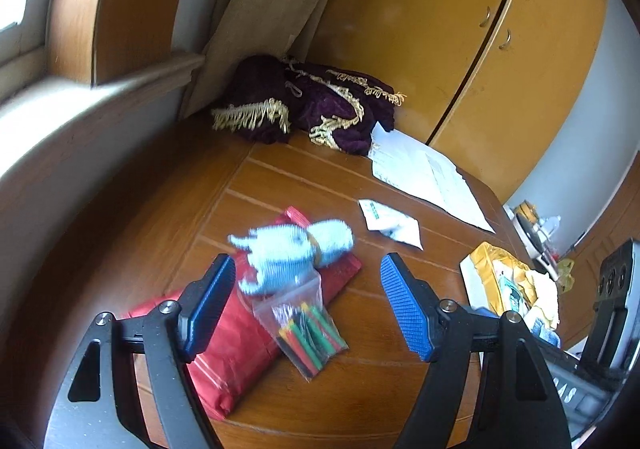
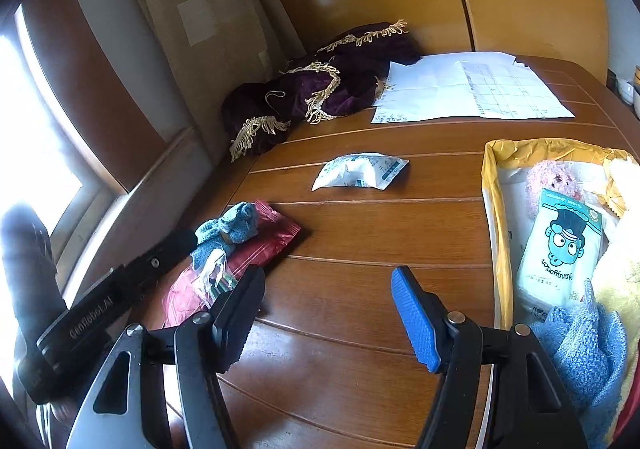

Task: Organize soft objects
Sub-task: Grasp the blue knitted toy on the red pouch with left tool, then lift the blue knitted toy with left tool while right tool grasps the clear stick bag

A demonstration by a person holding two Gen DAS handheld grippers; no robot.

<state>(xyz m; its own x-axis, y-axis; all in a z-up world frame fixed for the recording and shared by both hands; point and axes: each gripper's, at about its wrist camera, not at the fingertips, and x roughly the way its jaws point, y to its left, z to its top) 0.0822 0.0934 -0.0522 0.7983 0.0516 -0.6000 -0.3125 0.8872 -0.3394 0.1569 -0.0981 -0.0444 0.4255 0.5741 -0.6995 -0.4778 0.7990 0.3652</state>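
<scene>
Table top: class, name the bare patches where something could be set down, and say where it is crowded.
Bare wood lies between the white packet and the open right tool, bordered left by the red pack and right by the yellow-lined box. A narrower strip runs between packet and paper sheets. Crowded: the red pack under the blue knit toy and marker bag, and the full box.

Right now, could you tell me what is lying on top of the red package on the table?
On the red package lie a light blue knitted toy and a clear bag of coloured sticks. Whatever sits beneath them on the package is hidden.
</scene>
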